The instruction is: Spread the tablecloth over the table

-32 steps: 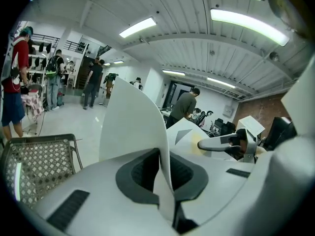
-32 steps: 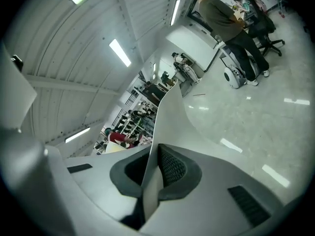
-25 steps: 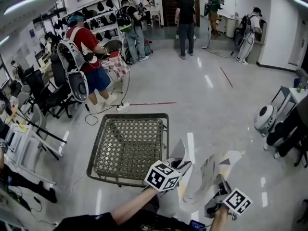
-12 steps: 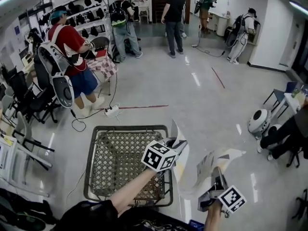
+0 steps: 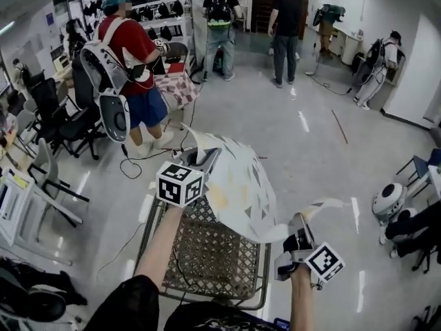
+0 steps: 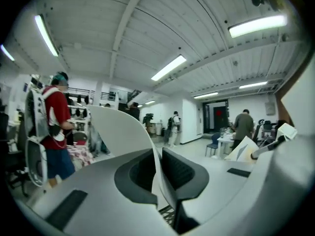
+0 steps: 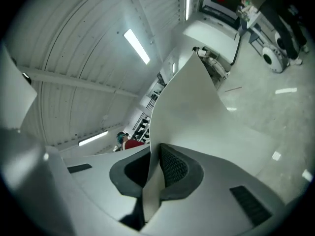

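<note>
Raised forward over the table (image 5: pixel 148 229) since earlier, the right gripper (image 5: pixel 300 221) and left gripper (image 5: pixel 206 158) are clamped on the tablecloth (image 5: pixel 238 185), the left's jaws just eased slightly wider.

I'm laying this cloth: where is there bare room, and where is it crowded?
Bare: the table top, nearer than the cloth; the floor right of it. Crowded: chairs and a cable at the left.
</note>
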`<state>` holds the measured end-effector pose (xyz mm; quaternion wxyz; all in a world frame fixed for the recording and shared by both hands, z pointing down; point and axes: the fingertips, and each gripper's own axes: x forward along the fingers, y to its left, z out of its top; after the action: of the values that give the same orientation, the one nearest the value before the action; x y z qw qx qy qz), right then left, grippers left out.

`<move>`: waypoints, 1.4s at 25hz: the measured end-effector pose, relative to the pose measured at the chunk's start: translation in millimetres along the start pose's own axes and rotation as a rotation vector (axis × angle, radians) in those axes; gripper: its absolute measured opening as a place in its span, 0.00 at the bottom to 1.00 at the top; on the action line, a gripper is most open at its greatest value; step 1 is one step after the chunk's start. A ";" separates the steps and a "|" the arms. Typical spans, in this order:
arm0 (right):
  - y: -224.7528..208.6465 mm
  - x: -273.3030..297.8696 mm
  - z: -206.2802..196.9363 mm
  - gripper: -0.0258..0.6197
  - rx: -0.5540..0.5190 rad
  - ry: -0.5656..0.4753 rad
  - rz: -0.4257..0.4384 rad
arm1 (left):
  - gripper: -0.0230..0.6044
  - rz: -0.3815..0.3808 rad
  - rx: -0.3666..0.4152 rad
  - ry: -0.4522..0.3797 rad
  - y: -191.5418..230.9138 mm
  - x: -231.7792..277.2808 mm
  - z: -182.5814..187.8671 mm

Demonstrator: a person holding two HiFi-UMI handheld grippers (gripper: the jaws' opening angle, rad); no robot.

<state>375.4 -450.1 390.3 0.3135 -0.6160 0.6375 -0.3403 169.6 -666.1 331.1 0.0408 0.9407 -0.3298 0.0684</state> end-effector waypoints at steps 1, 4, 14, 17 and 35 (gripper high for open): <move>1.4 10.9 -10.3 0.08 -0.005 0.035 -0.015 | 0.11 0.057 -0.003 0.006 27.8 -20.4 -4.1; 17.4 50.8 -48.5 0.08 -0.016 0.135 0.028 | 0.11 0.205 -0.097 0.025 101.3 -83.5 -36.8; 35.8 103.4 -170.0 0.08 0.005 0.424 0.078 | 0.11 0.589 -0.345 0.164 196.7 -277.0 -205.0; 31.3 90.7 -181.4 0.07 0.040 0.452 0.051 | 0.10 0.639 -0.402 0.143 184.7 -311.1 -219.4; -51.7 13.8 -165.7 0.07 0.038 0.537 -0.094 | 0.08 0.659 -0.556 0.186 67.9 -336.3 -275.5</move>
<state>268.6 -456.5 527.7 0.1288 -0.5266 0.6620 -0.5175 -160.9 -478.7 552.9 0.2978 0.7285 -0.6129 0.0706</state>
